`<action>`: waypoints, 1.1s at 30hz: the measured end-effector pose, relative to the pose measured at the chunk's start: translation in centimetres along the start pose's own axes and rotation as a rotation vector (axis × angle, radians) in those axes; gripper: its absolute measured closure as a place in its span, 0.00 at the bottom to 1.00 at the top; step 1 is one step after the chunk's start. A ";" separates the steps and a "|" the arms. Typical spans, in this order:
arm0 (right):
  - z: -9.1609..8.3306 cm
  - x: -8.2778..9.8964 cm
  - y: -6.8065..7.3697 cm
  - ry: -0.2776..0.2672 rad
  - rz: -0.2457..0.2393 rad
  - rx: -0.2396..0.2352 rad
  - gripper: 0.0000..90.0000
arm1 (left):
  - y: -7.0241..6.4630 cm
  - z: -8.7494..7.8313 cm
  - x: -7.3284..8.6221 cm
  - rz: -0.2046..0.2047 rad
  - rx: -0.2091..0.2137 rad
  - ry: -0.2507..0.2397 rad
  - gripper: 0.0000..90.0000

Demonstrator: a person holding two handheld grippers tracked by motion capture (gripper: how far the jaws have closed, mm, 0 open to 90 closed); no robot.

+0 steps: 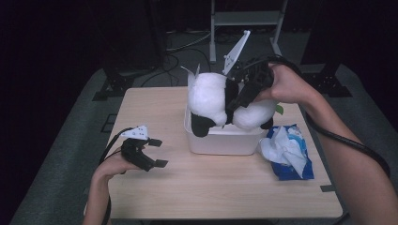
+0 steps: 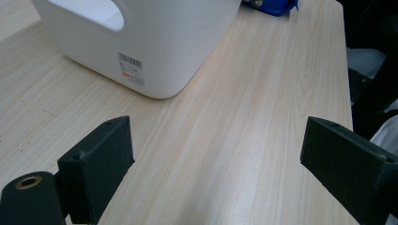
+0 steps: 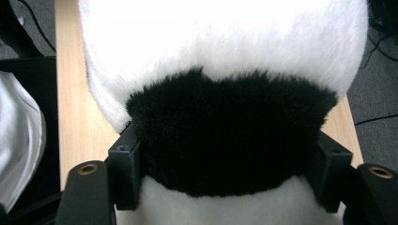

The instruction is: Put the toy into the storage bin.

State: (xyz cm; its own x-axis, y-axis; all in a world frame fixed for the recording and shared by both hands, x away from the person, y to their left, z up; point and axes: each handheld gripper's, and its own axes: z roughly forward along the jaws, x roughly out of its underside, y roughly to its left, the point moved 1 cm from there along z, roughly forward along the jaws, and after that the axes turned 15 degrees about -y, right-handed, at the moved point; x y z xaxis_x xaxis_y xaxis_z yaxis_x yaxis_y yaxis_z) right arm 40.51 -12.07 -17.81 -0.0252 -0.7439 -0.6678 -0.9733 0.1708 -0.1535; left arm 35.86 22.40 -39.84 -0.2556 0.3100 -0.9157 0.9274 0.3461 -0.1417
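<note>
My right claw [image 1: 238, 96] squeezes the black fur band in the middle of the panda toy [image 1: 220, 101], one jaw on each side of it, and holds the toy up over the white tub [image 1: 225, 140] at the far middle of the desk [image 1: 211, 187], with the toy's black paw hanging down at the tub's left end. My left claw [image 1: 157, 152] rests low near the left edge of the desk with its jaws spread wide and nothing in them, pointing at the tub. A blue pack of wipes [image 1: 288, 152] lies just to the right of the tub.
</note>
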 end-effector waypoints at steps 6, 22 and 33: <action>1.0 0.5 -2.1 -0.008 0.028 -0.007 0.33 | 0.2 0.0 0.2 -0.008 -0.006 0.002 0.09; 5.6 2.6 -5.4 0.009 0.071 -0.030 0.33 | 0.2 -0.1 0.3 -0.015 -0.003 -0.006 0.09; 7.7 5.1 -6.3 0.022 0.114 -0.042 0.33 | 0.2 0.1 0.3 -0.013 0.005 -0.001 0.09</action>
State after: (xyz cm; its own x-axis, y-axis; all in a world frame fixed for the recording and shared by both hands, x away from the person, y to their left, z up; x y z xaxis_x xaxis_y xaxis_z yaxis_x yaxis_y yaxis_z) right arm 48.31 -11.96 -25.86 -0.1408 -0.7352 -0.6631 -0.9726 0.2279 -0.0461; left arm 35.96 22.49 -40.16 -0.2671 0.3051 -0.9141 0.9254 0.3458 -0.1550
